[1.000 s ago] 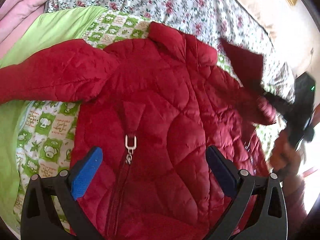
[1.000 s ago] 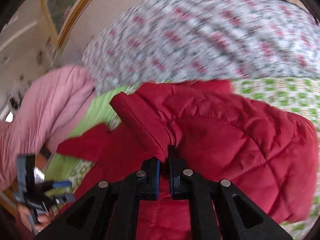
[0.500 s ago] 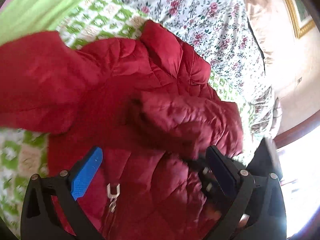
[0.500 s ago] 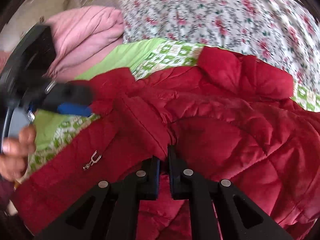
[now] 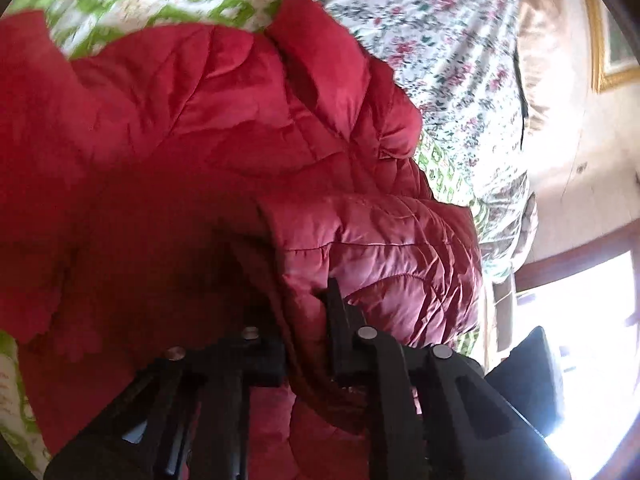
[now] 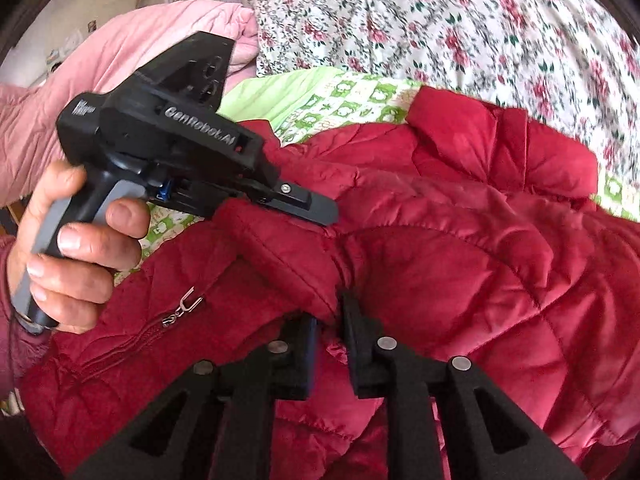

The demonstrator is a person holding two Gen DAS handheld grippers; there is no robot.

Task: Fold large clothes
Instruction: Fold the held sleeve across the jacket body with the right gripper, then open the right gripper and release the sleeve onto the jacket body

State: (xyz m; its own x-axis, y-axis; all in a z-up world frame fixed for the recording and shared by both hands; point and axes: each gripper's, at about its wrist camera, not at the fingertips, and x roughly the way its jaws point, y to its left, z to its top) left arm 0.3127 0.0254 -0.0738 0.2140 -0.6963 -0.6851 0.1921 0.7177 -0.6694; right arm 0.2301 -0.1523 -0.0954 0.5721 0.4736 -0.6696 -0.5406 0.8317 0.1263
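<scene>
A red quilted jacket [image 5: 224, 128] lies front up on the bed, its zipper pull [image 6: 186, 306] showing in the right wrist view. One sleeve [image 5: 380, 256] is folded across the chest. My left gripper [image 5: 306, 340] is shut on the cuff edge of that sleeve; it also shows in the right wrist view [image 6: 296, 208], held by a hand. My right gripper [image 6: 330, 320] is shut on the same sleeve [image 6: 440, 280] near the cuff.
The jacket rests on a green patterned blanket [image 6: 340, 104] over a floral bedsheet [image 6: 460, 28]. A pink quilt [image 6: 120, 52] is bunched at the left. A tan pillow [image 5: 540, 40] and a bright window [image 5: 592, 320] are at the right.
The right gripper has carried the sleeve across the jacket's chest. The left gripper, open before, has moved in and closed on the sleeve's cuff edge.
</scene>
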